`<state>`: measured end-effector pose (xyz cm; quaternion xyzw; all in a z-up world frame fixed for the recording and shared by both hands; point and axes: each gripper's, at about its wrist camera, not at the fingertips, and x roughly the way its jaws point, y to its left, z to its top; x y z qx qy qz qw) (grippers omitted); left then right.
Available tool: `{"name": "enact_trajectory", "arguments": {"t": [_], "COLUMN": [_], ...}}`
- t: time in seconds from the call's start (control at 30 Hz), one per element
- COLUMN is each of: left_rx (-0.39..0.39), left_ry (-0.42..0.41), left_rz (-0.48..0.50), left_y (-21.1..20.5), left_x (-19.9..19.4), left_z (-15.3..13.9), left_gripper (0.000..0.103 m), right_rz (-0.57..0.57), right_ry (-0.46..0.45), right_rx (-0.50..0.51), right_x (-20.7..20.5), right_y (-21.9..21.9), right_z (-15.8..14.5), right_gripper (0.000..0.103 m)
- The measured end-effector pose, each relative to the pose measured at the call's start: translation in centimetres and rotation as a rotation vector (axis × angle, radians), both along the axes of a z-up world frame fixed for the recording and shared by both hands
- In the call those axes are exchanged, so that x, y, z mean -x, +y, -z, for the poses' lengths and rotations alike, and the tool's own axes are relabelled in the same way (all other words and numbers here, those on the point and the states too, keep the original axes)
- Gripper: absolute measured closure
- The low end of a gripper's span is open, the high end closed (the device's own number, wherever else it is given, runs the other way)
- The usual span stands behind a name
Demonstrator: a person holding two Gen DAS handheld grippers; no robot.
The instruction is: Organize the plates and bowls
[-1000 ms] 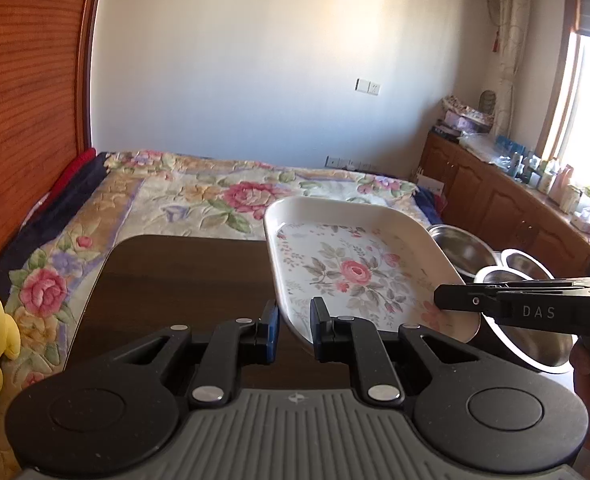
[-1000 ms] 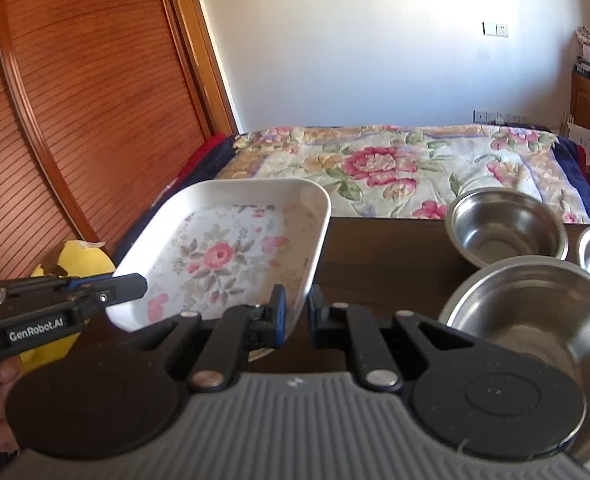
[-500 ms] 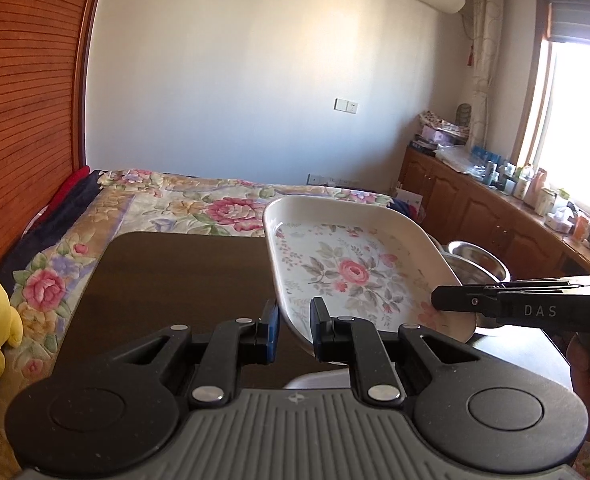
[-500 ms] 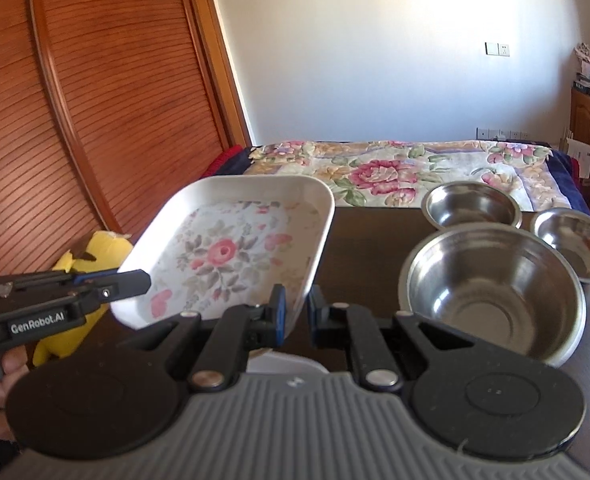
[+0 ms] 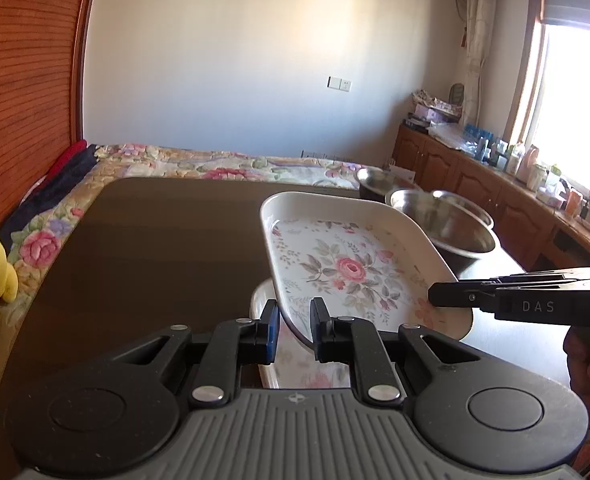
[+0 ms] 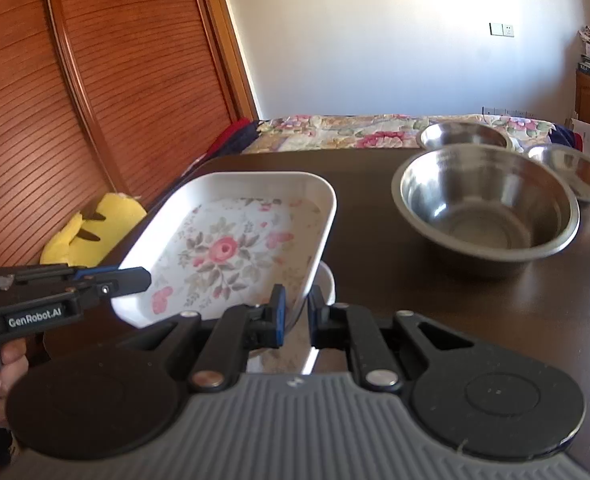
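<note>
Grippers, left (image 5: 293,332) and right (image 6: 295,316), each pinch a near corner of the floral plate (image 5: 351,268). It has descended to frame centre, hovering over another plate (image 5: 295,364), ready for stacking.

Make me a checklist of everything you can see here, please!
Surface: dark table, mostly bare.
Job's things: flowered plate held tilted above a second flowered plate; three steel bowls to the right.
Clutter: yellow plush toy beside the table.
Grippers: left gripper and right gripper each pinch the plate's rim.
Cables: nothing seen.
Surroundings: flowered bed, wooden cabinets, bright window.
</note>
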<state>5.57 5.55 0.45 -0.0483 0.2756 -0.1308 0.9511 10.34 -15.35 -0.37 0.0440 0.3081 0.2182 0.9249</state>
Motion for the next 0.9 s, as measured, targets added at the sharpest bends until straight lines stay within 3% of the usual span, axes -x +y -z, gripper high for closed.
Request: {"name": "enact_trajectory", "arguments": {"t": [0.33,0.9], "left_rx": [-0.005,-0.039], "left_ry": [0.045,0.018], "left_rz": [0.007,-0.003], "left_y": [-0.2,-0.6], "left_x": [1.4,2.3], "left_z": [2.0,2.6], "left_gripper": [0.085,0.085], "right_rz": [-0.006,0.007], "right_ry": [-0.020,-0.048], "right_rx": [0.046,0.024], "right_x": [1.9,2.5], "right_y": [0.4,0.3], "right_z": [1.2,1.7], "right_gripper": [0.090,0.089]}}
